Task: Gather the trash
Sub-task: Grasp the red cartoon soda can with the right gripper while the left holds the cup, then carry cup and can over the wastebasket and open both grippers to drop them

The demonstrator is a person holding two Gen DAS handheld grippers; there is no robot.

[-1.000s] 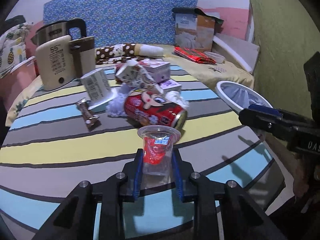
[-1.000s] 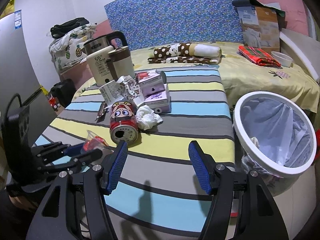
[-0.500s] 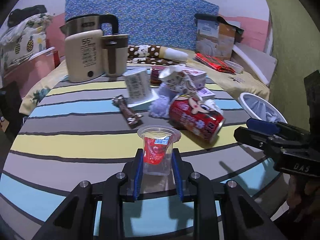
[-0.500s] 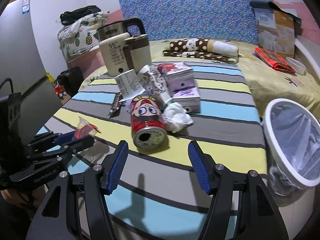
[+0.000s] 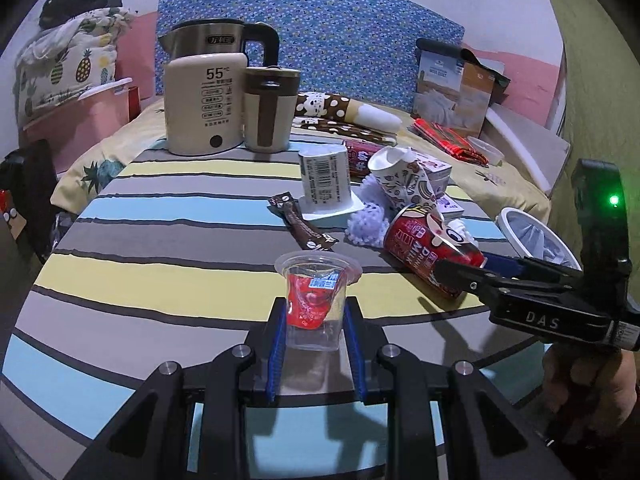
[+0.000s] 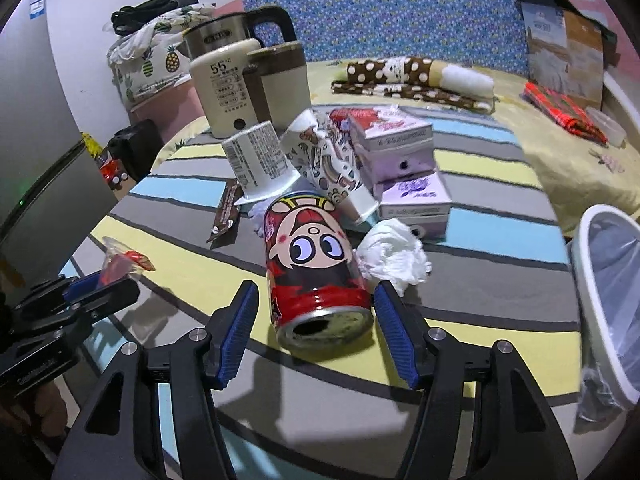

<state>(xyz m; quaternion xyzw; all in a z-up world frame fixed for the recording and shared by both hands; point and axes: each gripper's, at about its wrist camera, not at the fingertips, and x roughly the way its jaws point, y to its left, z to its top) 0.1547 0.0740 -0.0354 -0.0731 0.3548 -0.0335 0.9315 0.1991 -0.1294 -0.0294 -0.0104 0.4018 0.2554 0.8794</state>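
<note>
My left gripper (image 5: 316,316) is shut on a clear plastic cup (image 5: 316,300) with a red label, held over the striped table; it also shows in the right wrist view (image 6: 120,264). My right gripper (image 6: 316,312) is open, its blue pads on either side of a red cartoon can (image 6: 312,264) that lies on its side with the open end toward me. The can also shows in the left wrist view (image 5: 432,256). A crumpled white tissue (image 6: 394,254) lies right of the can. A white trash bin (image 6: 608,300) with a liner stands at the table's right edge.
Behind the can lie a patterned paper cup (image 6: 328,168), a white yoghurt cup (image 6: 260,160), a brown wrapper (image 6: 226,212) and purple boxes (image 6: 404,168). A cream kettle (image 6: 228,84) and mug (image 6: 280,80) stand at the back. A bed lies beyond.
My right gripper has moved forward and left, so the can now sits between its open fingers. My left gripper has swung left, still holding the cup.
</note>
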